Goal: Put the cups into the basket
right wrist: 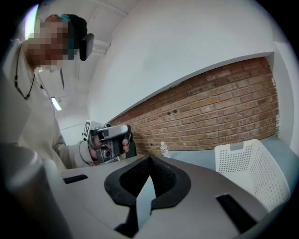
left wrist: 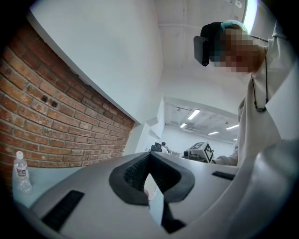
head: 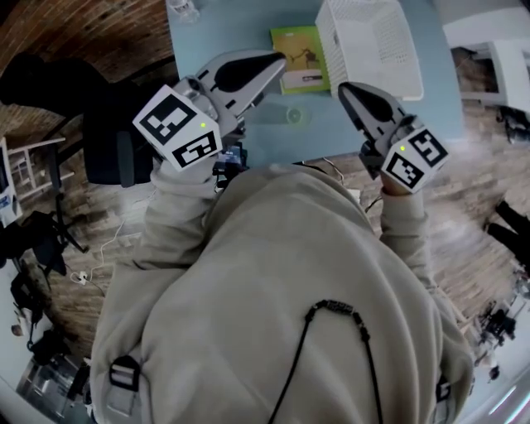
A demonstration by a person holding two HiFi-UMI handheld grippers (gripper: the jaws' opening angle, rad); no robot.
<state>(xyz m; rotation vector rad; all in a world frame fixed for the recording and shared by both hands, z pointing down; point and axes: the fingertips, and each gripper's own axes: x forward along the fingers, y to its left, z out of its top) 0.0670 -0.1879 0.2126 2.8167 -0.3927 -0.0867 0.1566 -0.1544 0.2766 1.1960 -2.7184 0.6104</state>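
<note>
One translucent greenish cup (head: 296, 116) stands on the pale blue table (head: 240, 124), in front of the white perforated basket (head: 368, 41). I hold both grippers raised at chest height, tips pointing toward the table. My left gripper (head: 277, 58) is shut and empty, its tip over the table to the left of the cup. My right gripper (head: 346, 88) is also shut and empty, just right of the cup and below the basket. In the right gripper view the basket (right wrist: 254, 170) sits at the right and the jaws (right wrist: 149, 158) meet. The left gripper's own jaws (left wrist: 149, 155) are closed too.
A green book (head: 300, 56) lies left of the basket. A clear water bottle (head: 182, 8) stands at the table's far edge by the brick wall (right wrist: 219, 116). A dark office chair (head: 112, 145) stands left of the table. Cables lie on the wooden floor (head: 108, 240).
</note>
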